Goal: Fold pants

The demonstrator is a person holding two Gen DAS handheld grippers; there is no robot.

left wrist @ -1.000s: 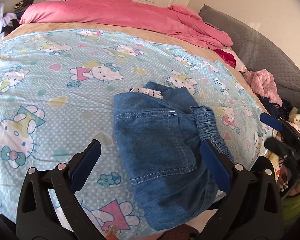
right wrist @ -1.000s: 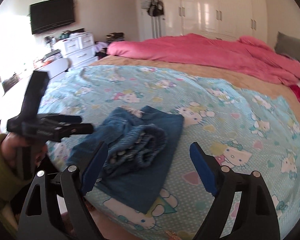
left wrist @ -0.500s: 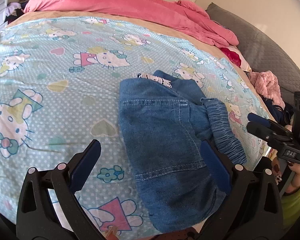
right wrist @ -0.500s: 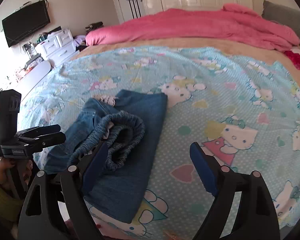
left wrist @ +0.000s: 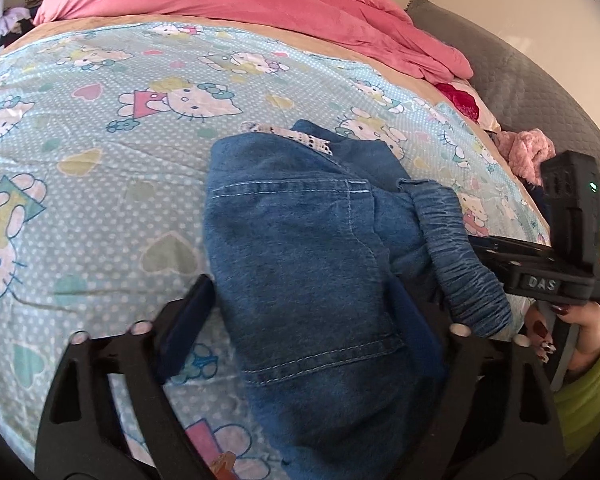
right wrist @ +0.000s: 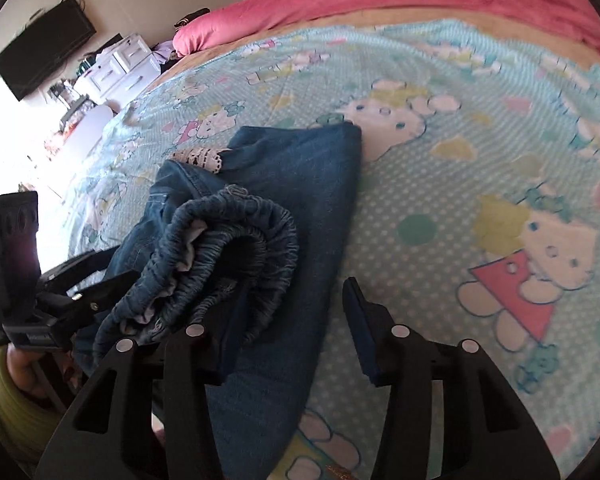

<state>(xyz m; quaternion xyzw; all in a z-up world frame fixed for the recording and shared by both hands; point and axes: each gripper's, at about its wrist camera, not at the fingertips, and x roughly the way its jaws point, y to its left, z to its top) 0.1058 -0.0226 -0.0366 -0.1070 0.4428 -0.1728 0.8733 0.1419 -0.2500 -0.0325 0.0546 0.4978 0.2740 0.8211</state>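
Blue denim pants (left wrist: pixel 300 240) lie folded in a bundle near the bed's front edge, the gathered elastic waistband (right wrist: pixel 236 240) on top and a strip of white lace (right wrist: pixel 198 158) at the far end. My left gripper (left wrist: pixel 300 316) straddles the near end of the bundle; its jaws are closing with denim between them, and the left pad is just at the cloth's edge. My right gripper (right wrist: pixel 296 336) is closing too: its left finger (right wrist: pixel 232 332) sits at the waistband, its right finger (right wrist: pixel 360 332) over the sheet beside the pant leg. Neither visibly pinches the cloth.
The bed carries a light blue cartoon-cat sheet (left wrist: pixel 100 160) and a pink duvet (left wrist: pixel 240 0) heaped at the far side. Grey headboard (left wrist: pixel 520 88) and loose clothes (left wrist: pixel 528 152) lie to the right. White drawers (right wrist: pixel 128 60) and a wall television (right wrist: pixel 44 52) stand beyond the bed's left.
Both grippers came down closer onto the pants and their jaws narrowed. The right gripper swung and rolled in over the waistband; the other hand's gripper now reaches into the bundle's side.
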